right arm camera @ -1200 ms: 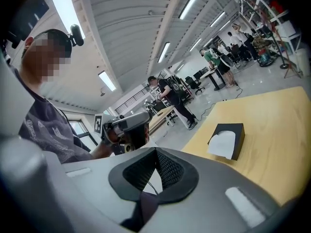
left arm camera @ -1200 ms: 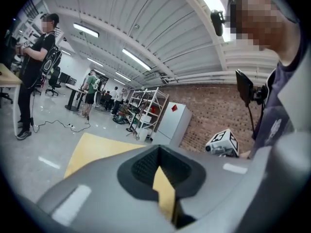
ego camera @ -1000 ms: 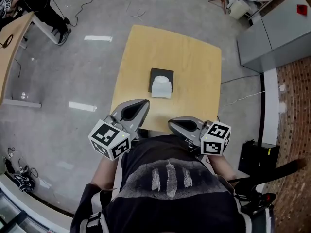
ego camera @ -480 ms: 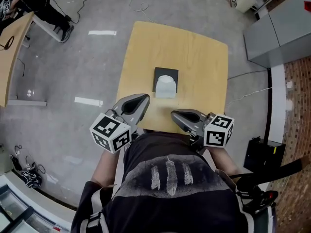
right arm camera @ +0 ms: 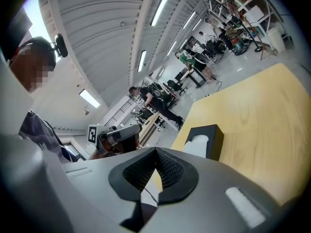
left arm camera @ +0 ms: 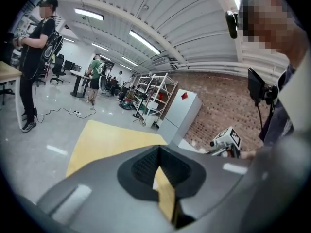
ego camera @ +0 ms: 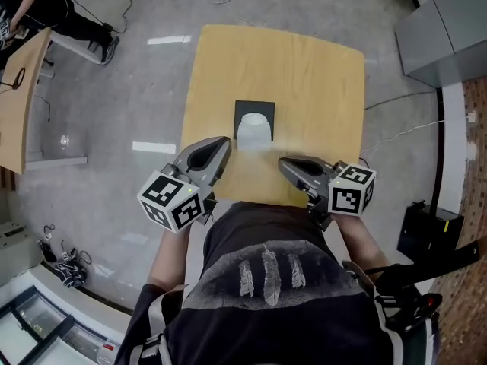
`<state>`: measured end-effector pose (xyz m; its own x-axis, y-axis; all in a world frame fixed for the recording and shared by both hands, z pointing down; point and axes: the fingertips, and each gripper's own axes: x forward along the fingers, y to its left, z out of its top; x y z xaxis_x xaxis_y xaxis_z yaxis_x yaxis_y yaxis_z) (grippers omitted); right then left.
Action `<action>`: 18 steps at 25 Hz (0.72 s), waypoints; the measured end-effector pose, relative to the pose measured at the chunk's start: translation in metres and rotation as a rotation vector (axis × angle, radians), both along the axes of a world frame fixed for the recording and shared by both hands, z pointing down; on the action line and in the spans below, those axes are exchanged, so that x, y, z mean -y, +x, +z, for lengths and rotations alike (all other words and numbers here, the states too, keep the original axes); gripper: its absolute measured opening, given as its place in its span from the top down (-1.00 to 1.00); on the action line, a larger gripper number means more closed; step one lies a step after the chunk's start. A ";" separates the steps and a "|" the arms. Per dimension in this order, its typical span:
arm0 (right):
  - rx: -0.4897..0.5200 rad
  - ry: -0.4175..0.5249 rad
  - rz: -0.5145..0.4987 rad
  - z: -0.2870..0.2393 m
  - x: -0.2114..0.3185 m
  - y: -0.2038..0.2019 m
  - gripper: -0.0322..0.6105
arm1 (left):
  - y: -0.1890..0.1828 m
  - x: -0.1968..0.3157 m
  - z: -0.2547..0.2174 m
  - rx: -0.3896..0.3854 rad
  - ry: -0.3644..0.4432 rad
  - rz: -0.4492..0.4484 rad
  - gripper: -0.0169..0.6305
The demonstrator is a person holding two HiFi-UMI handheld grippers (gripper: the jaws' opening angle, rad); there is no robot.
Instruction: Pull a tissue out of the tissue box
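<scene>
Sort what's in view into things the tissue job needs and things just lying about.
For the job:
tissue box
tissue sticking out of it
left tongs, shut, empty
right tongs, shut, empty
wooden table under the box

Just lying about:
black case on the floor
grey cabinet
side desk

The person wears a black short-sleeved shirt (ego camera: 228, 238) with three pale feathers (ego camera: 268, 274) printed on the chest. The left gripper (ego camera: 224, 142) and right gripper (ego camera: 284, 163) are smooth grey shells, each bearing a black-and-white marker cube (ego camera: 173, 201).
</scene>
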<state>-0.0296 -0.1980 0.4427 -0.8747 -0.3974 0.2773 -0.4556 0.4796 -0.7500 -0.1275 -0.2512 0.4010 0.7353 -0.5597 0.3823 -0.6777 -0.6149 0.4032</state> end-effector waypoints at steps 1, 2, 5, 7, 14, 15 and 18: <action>-0.009 0.000 0.016 0.004 0.005 0.007 0.91 | 0.001 0.003 0.002 0.002 -0.007 -0.005 0.95; -0.018 -0.003 0.031 0.007 0.010 0.015 0.91 | 0.002 0.005 0.005 0.008 -0.014 -0.007 0.95; -0.035 -0.007 0.044 0.015 0.022 0.030 0.92 | 0.006 0.005 0.022 0.051 -0.049 0.011 0.95; -0.061 0.011 0.035 0.019 0.031 0.035 0.91 | 0.007 -0.001 0.040 0.105 -0.079 0.027 0.95; -0.152 0.041 0.047 0.035 0.052 0.028 0.91 | -0.024 -0.028 0.092 0.095 -0.196 0.014 0.93; -0.161 0.040 0.039 0.037 0.051 0.028 0.91 | -0.024 -0.030 0.095 0.078 -0.210 0.009 0.83; -0.183 0.030 0.018 0.041 0.049 0.024 0.91 | -0.022 -0.031 0.104 0.039 -0.249 0.005 0.51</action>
